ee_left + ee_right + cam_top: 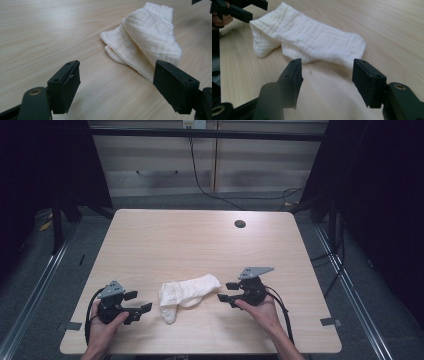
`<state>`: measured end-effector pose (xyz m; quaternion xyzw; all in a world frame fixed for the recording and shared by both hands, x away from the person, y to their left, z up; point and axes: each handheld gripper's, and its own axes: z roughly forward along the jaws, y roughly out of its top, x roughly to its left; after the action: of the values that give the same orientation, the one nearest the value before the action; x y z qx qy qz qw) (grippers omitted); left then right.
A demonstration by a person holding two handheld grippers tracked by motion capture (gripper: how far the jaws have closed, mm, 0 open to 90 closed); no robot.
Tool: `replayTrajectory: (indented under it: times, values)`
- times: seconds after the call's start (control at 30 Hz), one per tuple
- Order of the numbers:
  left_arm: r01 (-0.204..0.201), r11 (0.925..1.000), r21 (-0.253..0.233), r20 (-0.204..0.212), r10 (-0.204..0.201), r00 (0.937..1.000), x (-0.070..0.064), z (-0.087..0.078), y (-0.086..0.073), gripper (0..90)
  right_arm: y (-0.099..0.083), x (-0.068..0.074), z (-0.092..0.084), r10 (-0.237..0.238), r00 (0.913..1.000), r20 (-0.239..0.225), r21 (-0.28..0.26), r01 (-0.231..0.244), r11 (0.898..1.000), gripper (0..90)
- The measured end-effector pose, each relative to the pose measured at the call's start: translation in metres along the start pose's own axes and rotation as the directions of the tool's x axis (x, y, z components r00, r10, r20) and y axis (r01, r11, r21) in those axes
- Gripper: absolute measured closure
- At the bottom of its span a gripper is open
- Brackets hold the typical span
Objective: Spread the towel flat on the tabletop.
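The left gripper (pixel 116 82) hangs low over the pale wood-grain desk (pixel 50 32), its two black fingers (pixel 65 83) spread wide with bare desk between them. Just ahead of the right-hand finger lies a folded white muslin cloth (pixel 147 37), its near edge passing behind that finger's tip. The cloth reaches away toward the upper right. It is apart from the left-hand finger.

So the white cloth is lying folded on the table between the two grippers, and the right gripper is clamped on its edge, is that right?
Not quite. The right gripper is open and short of the white cloth, as the right gripper view shows. The cloth does lie folded on the table between it and the left gripper.
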<state>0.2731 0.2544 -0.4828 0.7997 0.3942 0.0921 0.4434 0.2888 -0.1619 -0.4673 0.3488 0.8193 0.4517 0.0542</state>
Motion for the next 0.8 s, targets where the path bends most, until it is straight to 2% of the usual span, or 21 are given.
replayTrajectory:
  times: [0.2, 0.43, 0.57, 0.7, 0.8]
  values:
    - [0.006, 0.9999, -0.009, -0.003, -0.006, 1.0000, 0.000, -0.003, -0.001, 21.5, 0.023, 0.007, 0.023, -0.034, 0.9989, -0.032, 0.020, 0.035, 0.999, 39.1]
    - [0.011, 0.9999, -0.011, -0.008, -0.011, 0.9999, 0.002, -0.003, -0.001, 21.5, 0.041, 0.008, 0.050, -0.070, 0.9951, -0.070, 0.069, 0.075, 0.995, 42.7]
    - [0.011, 0.9998, -0.016, -0.006, -0.011, 0.9999, 0.002, -0.004, -0.001, 21.5, 0.039, 0.008, 0.066, -0.050, 0.9959, -0.075, 0.065, 0.055, 0.996, 40.3]
    - [0.009, 0.9999, -0.015, -0.006, -0.009, 0.9999, 0.003, -0.005, -0.001, 21.5, 0.036, 0.011, 0.081, -0.070, 0.9939, -0.085, 0.081, 0.077, 0.994, 38.9]
    - [0.010, 0.9998, -0.015, -0.005, -0.010, 0.9999, 0.003, -0.005, -0.001, 21.5, 0.035, 0.012, 0.089, -0.079, 0.9940, -0.076, 0.112, 0.087, 0.990, 44.0]
